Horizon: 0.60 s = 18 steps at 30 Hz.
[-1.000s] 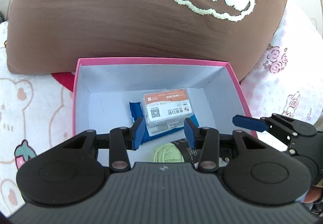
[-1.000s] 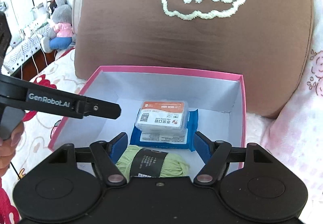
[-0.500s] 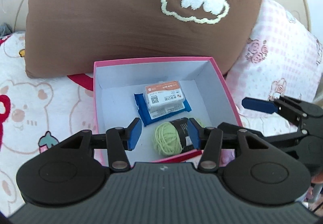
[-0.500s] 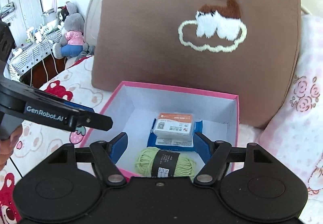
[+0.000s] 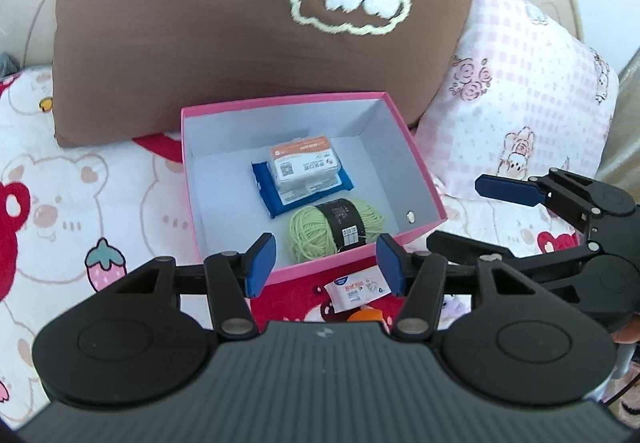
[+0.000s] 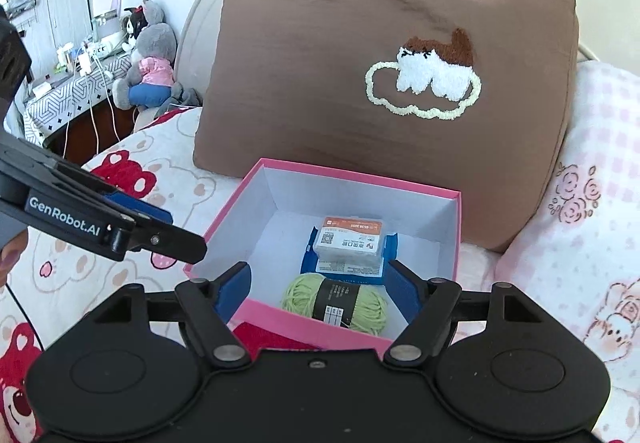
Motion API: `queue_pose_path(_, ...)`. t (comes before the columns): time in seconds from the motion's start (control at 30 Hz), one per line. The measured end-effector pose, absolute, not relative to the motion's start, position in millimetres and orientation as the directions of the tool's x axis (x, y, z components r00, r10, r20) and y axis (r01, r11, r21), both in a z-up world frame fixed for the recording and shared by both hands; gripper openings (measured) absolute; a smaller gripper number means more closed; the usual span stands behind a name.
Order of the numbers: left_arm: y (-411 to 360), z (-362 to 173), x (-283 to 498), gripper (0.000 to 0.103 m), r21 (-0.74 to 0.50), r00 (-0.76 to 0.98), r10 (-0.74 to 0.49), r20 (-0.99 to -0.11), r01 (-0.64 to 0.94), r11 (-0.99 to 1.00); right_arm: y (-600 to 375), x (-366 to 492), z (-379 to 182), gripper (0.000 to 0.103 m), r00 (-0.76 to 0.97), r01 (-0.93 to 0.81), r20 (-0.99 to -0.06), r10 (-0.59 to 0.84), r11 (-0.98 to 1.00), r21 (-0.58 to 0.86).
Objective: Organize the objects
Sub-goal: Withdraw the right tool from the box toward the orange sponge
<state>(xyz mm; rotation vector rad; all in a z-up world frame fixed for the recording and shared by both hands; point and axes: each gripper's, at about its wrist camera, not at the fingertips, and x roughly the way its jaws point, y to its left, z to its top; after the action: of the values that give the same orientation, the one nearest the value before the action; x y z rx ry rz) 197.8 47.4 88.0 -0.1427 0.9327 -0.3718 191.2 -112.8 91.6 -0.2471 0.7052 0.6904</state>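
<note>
A pink box [image 5: 420,171] [image 6: 224,219] with a white inside sits on the bed. In it lie a green yarn ball with a black band [image 5: 336,229] [image 6: 336,303], a blue packet [image 5: 266,191] [image 6: 390,247] and a clear orange-topped pack [image 5: 306,165] [image 6: 350,239] on top of the packet. My left gripper [image 5: 326,269] is open and empty, above the box's near edge. My right gripper [image 6: 318,287] is open and empty, just before the box. A small white wipes pack [image 5: 356,289] lies on the bed in front of the box.
A brown pillow with a cloud patch [image 5: 240,23] [image 6: 380,95] leans behind the box. A pink floral pillow [image 5: 520,91] [image 6: 580,203] lies to the right. The bedsheet [image 5: 80,195] has bear prints. A grey plush toy [image 6: 150,55] and a cluttered table [image 6: 72,83] stand far left.
Both grippers have pulled back and up from the box, which now looks smaller and farther. Both stay open and empty. The wipes pack in front of the box has come into view.
</note>
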Motion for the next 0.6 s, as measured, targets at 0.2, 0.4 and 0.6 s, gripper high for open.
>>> queue_pose_path(0.2, 45, 101, 176, 0.058, -0.252, 0.557, -0.364, -0.747, 0.269, 0.930, -125, 175, 102, 0.080, 0.563, -0.654, -0.663, 0.492, 0.756, 0.006)
queue_pose_path(0.4, 40, 110, 159, 0.066, -0.182, 0.562, -0.328, -0.759, 0.300, 0.936, -135, 158, 112, 0.092, 0.602, -0.650, -0.651, 0.463, 0.757, -0.063)
queue_pose_path(0.6, 40, 116, 145, 0.076, -0.189, 0.556, -0.344, -0.756, 0.319, 0.929, -144, 146, 113, 0.092, 0.605, -0.646, -0.653, 0.455, 0.760, -0.070)
